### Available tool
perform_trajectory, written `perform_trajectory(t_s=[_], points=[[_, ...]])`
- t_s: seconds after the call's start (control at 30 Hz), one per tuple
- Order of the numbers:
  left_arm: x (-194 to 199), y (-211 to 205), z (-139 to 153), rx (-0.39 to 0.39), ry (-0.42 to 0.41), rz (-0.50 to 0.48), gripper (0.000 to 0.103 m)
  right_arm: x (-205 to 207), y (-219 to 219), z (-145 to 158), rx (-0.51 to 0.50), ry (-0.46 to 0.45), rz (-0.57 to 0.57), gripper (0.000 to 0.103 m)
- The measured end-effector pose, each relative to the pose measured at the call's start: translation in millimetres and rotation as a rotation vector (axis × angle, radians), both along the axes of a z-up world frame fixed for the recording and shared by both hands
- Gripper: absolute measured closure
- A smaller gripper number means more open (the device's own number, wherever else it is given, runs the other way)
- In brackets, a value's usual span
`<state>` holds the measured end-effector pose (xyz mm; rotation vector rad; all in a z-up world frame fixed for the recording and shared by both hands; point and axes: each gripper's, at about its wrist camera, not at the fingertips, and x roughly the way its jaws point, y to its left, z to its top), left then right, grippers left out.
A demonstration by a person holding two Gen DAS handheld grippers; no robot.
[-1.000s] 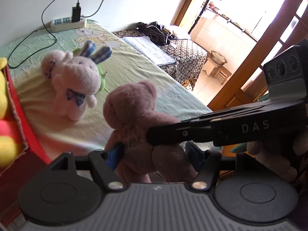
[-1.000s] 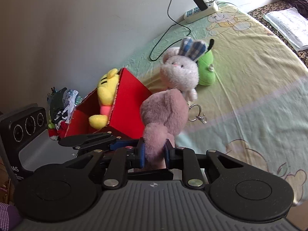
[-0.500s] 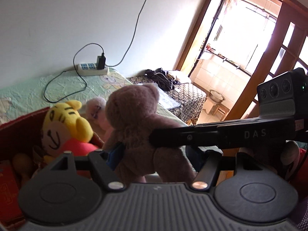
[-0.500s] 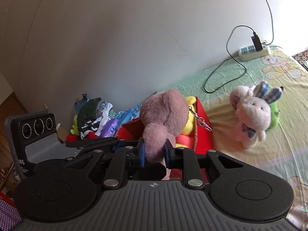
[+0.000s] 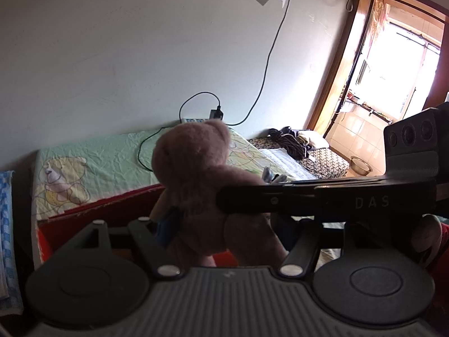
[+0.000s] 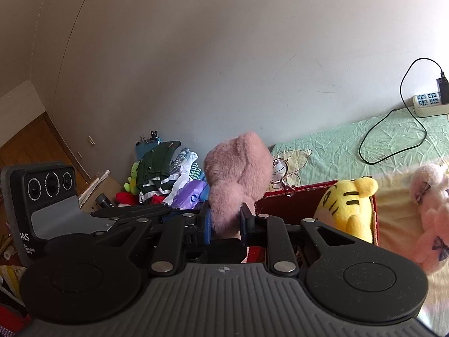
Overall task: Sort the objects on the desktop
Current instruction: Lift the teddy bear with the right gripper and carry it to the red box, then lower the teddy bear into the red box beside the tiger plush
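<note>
Clothes (image 6: 165, 174) are heaped against the wall at the far left of the right wrist view. Next comes the pink teddy bear (image 6: 238, 174), which rises from between the blue-padded fingers (image 6: 204, 224) of the right gripper (image 6: 224, 224), closed tight on one plush limb. Right of it stands the red box (image 6: 294, 199) with a yellow tiger toy (image 6: 348, 205) inside, then a pale pink plush rabbit (image 6: 429, 210) lying on the green sheet (image 6: 350, 146).

In the left wrist view, the bear (image 5: 196, 174) sits upright over the box's red rim (image 5: 112, 205). The left gripper (image 5: 224, 233) is clamped on its lower body, a blue pad pressed into the left flank. The other gripper's black bar crosses in front of the bear's right side.
</note>
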<state>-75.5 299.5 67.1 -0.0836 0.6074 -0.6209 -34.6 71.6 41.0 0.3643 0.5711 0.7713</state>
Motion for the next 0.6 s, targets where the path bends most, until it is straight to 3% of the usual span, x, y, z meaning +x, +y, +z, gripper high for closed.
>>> perform_trajectory(t_s=[0.2, 0.6], points=[[29.1, 9.9, -32.4, 0.011, 0.077, 0.026, 0.035, 17.9, 23.5, -20.3, -0.068, 0.021, -0.011, 0.082], [70.6, 12.8, -90.7, 0.046, 0.26, 0.03, 0.035, 47.9, 40.0, -70.7, -0.144, 0.194, -0.066, 0.082]])
